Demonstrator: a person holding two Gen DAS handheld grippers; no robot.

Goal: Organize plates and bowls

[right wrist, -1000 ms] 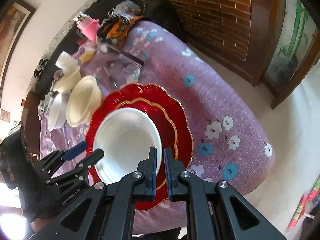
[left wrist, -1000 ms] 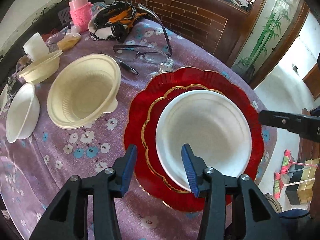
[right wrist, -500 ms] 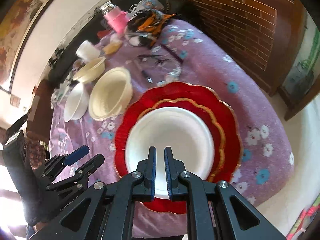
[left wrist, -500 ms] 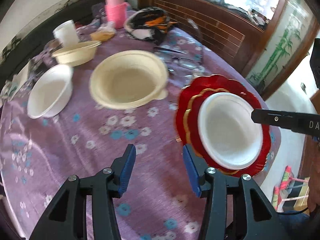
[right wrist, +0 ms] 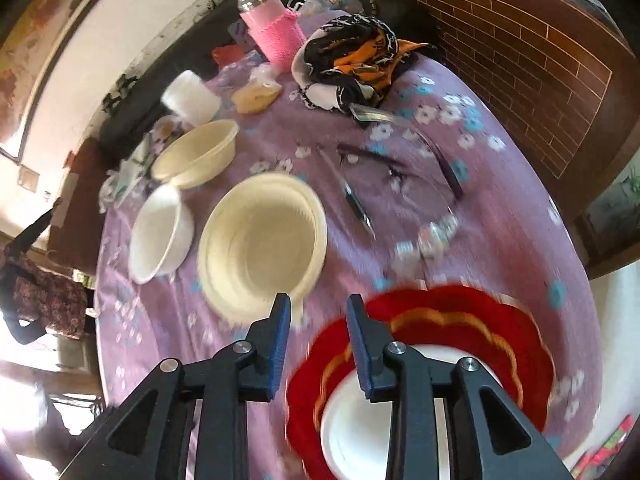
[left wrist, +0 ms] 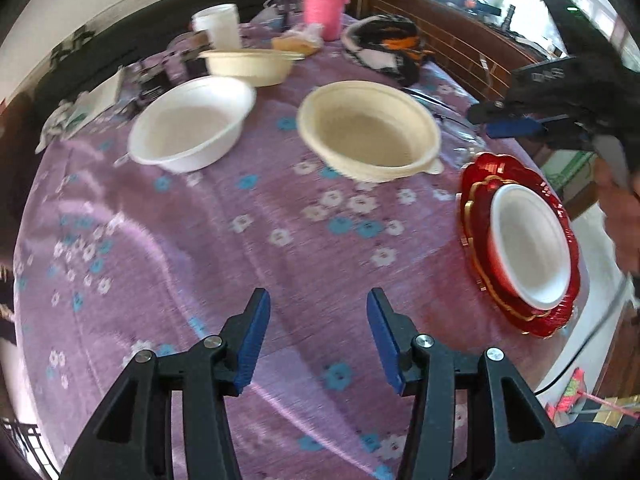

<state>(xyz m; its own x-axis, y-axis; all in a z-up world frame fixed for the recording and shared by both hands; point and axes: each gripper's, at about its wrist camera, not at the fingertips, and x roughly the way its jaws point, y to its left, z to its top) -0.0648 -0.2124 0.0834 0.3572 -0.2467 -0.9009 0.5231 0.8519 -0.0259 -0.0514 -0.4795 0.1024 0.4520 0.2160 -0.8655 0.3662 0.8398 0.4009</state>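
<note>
Reaching for the cream bowl [right wrist: 262, 246] next — both claws, left gripper [left wrist: 318, 336] and right gripper [right wrist: 316, 344], gape empty — I judge it nests on the white bowl [left wrist: 528, 244].

Right wrist view: motion blur smears the red plates [right wrist: 516, 320], their gold rim detail unreadable. White dish [right wrist: 360, 432] on them partly hidden behind the right gripper [right wrist: 316, 340] body, cut off by the bottom edge. Glasses [right wrist: 432, 236] near centre too blurred to resolve. Left wrist view: pink bottle [left wrist: 324, 12] cut off at the top edge.
</note>
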